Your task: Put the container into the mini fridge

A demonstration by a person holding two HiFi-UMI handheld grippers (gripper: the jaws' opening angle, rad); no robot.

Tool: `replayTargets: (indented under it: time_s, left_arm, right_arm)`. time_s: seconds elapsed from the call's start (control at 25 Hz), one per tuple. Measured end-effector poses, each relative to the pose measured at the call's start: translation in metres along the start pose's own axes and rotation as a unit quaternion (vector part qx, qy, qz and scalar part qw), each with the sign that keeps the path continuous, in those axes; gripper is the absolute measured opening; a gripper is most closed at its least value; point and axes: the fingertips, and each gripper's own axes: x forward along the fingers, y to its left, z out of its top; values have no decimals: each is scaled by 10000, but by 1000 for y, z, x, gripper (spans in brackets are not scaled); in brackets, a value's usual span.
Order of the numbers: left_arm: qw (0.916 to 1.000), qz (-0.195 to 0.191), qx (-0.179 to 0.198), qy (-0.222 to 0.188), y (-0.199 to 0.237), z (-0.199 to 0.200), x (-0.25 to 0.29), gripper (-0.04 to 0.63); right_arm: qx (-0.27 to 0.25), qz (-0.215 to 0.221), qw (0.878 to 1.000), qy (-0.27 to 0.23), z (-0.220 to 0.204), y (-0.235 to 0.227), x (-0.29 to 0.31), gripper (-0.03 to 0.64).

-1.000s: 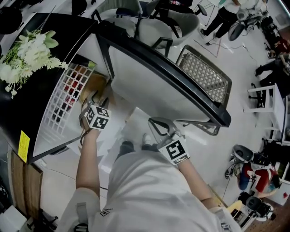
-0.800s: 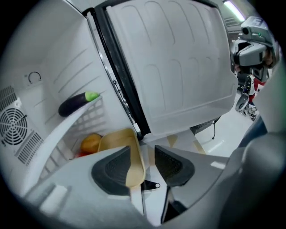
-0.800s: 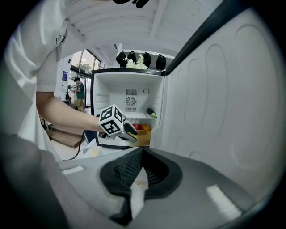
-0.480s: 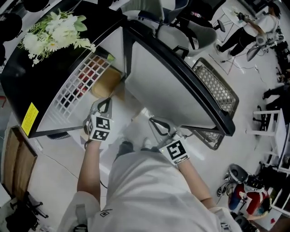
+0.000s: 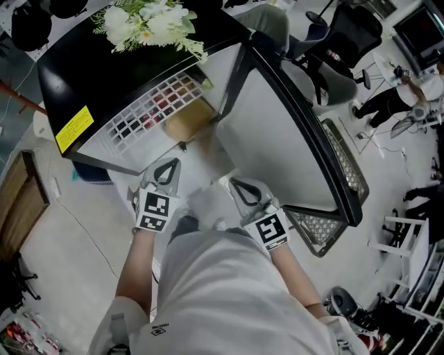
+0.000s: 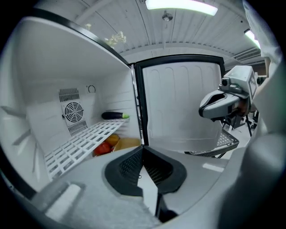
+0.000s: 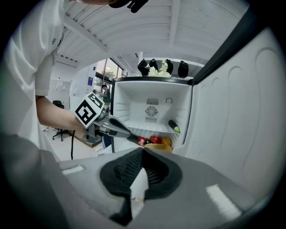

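Note:
The tan container (image 5: 187, 120) sits inside the open black mini fridge (image 5: 76, 76), under its white wire shelf (image 5: 149, 104). In the left gripper view the container (image 6: 127, 143) lies at the fridge's bottom beside red and orange produce (image 6: 105, 147). My left gripper (image 5: 172, 165) hangs in front of the fridge opening, shut and empty, apart from the container. To its right my right gripper (image 5: 236, 185) is also shut and empty, close to the open door (image 5: 277, 132). In the right gripper view, the left gripper (image 7: 117, 129) points toward the container (image 7: 160, 148).
White flowers (image 5: 149, 21) lie on top of the fridge. A dark green vegetable (image 6: 114, 115) rests on the wire shelf. The door carries a mesh rack (image 5: 345, 166) on its inner side. Office chairs and people stand farther off on the pale floor.
My left gripper has drawn back out of the fridge, leaving the container inside, and its jaws have closed. The right gripper has stayed in place.

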Motion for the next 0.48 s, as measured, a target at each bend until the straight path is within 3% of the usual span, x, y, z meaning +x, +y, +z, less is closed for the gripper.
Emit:
replayTargets:
  time_s: [0.2,0.48]
  left_arm:
    - [9980,250,-509,-277,1,5,-35,9]
    - [9940,636,-735,-510,4,8,-85,9]
  right_arm:
    - [-171,398,9989,-185,17,14,10,3]
    - [-340,863,9943,-520,48,41,17,3]
